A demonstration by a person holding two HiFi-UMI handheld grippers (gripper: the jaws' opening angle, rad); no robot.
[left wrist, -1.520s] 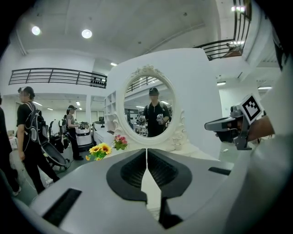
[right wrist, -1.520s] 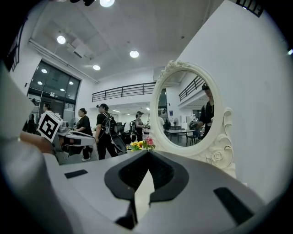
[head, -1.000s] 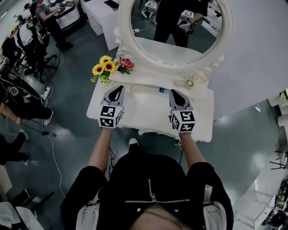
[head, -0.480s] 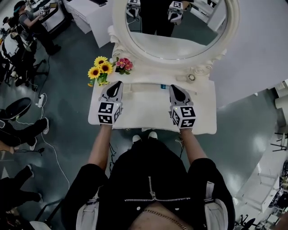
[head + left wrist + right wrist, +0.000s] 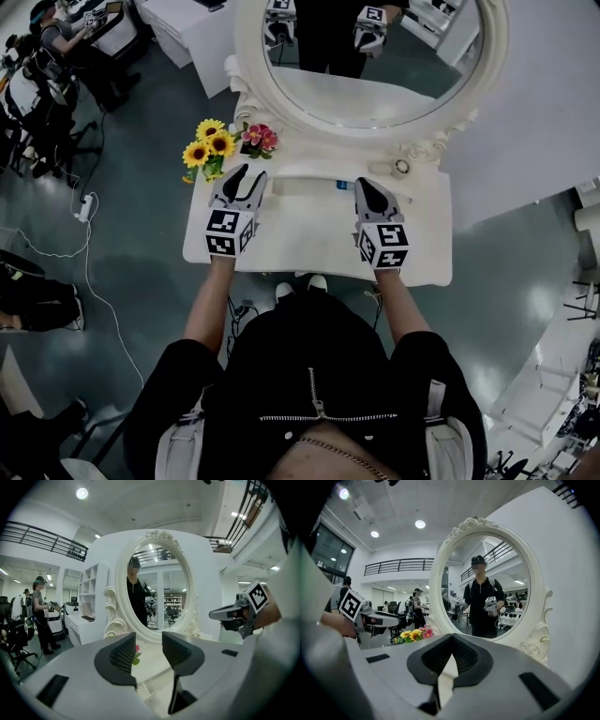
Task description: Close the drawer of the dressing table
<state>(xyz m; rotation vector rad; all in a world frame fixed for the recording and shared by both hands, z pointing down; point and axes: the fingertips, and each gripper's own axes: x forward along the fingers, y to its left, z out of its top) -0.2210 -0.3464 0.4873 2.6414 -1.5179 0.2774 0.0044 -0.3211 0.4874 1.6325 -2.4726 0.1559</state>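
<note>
The white dressing table (image 5: 309,239) with its oval mirror (image 5: 366,56) stands before me. Its drawer front does not show in any view; the tabletop hides it from above. My left gripper (image 5: 246,178) hovers over the left side of the tabletop. Its jaws are opening, and between them (image 5: 149,653) there is only the tabletop beyond. My right gripper (image 5: 362,186) is over the right side, its jaws shut with the tips meeting (image 5: 451,641) and nothing held. Both point toward the mirror.
Sunflowers (image 5: 211,148) and pink flowers (image 5: 261,139) stand at the table's back left. A small ring-shaped item (image 5: 402,167) sits at the back right, a blue item (image 5: 343,185) by the mirror's base. People and desks are on the left.
The left gripper's jaws, shut before, now stand apart. The right gripper stays shut. Both grippers remain over the tabletop, with only a slight shift toward the mirror.
</note>
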